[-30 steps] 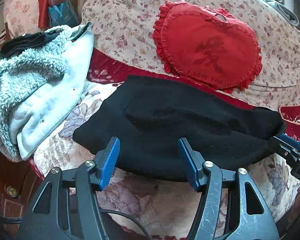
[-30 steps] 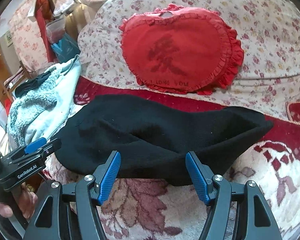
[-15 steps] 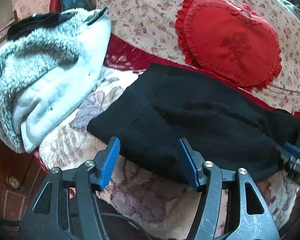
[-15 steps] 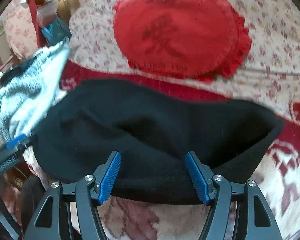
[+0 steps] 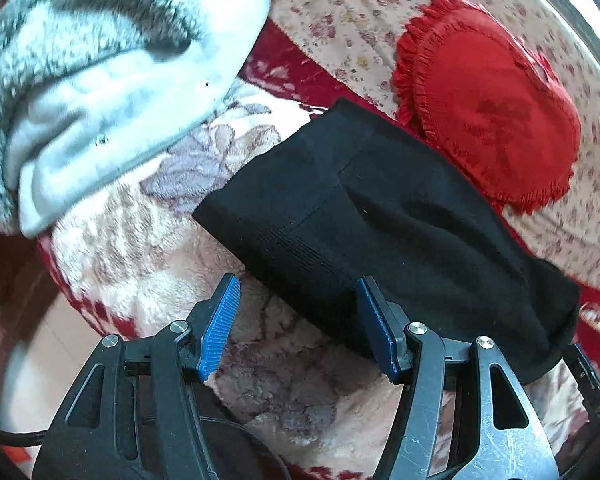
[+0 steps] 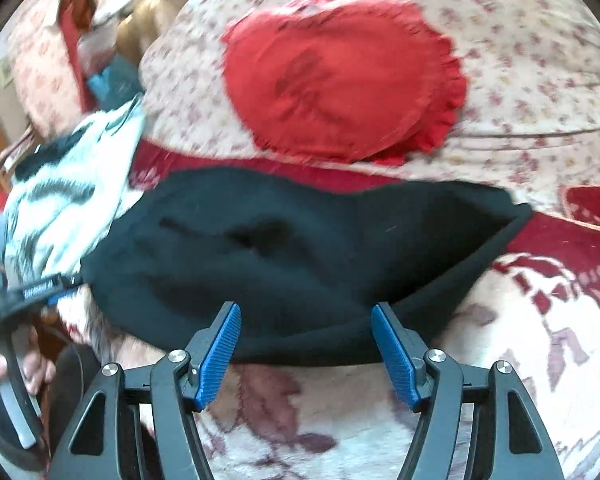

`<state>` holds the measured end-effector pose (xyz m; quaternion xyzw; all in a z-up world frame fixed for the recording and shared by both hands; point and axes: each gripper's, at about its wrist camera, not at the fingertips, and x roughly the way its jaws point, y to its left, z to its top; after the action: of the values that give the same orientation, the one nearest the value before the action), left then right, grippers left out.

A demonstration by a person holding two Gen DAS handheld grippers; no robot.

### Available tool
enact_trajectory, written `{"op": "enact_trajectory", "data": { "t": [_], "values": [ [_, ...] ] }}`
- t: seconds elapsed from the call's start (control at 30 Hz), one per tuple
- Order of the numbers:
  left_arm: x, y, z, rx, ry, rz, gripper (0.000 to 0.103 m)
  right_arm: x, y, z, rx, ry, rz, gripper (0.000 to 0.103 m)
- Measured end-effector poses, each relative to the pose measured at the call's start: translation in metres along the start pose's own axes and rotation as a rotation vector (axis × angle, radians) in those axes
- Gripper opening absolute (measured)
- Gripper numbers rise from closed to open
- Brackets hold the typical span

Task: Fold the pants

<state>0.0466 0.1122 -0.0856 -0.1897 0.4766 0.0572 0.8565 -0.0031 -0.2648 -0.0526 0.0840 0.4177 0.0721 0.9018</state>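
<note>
Pants (image 5: 399, 232) lie folded on the sofa (image 5: 284, 392), long axis left-right across both views. Left gripper (image 5: 300, 326) and right gripper (image 6: 305, 344), jaws wide, empty, at near edge.

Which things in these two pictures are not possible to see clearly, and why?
- Right wrist view: the red heart cushion is motion-blurred, so its dark print is unreadable.
- Right wrist view: the left gripper is blurred at the edge; its jaws cannot be judged there.
- Left wrist view: the black pants hide the right gripper.
</note>
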Motion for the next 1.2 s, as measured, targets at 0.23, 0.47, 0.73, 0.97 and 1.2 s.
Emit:
{"op": "enact_trajectory", "data": {
  "t": [0.23,0.47,0.73,0.97,1.2],
  "values": [
    [0.009,-0.003,0.008,-0.049,0.01,-0.034,0.06,-0.007,-0.055,0.011,0.2,-0.022,-0.054,0.066],
    [0.025,-0.009,0.011,-0.036,0.03,-0.031,0.06,0.029,-0.092,0.02,0.329,0.05,-0.027,0.059],
    [0.021,-0.014,0.013,-0.017,0.031,-0.068,0.025,0.007,-0.094,0.005,0.252,0.006,0.025,0.009],
    [-0.013,-0.015,-0.001,0.054,-0.015,-0.073,0.018,-0.049,-0.086,-0.03,0.195,0.005,0.053,0.008],
    [-0.007,-0.003,-0.018,0.097,0.005,0.008,0.018,-0.031,-0.097,-0.082,0.21,0.199,0.043,0.008]
  ]
}}
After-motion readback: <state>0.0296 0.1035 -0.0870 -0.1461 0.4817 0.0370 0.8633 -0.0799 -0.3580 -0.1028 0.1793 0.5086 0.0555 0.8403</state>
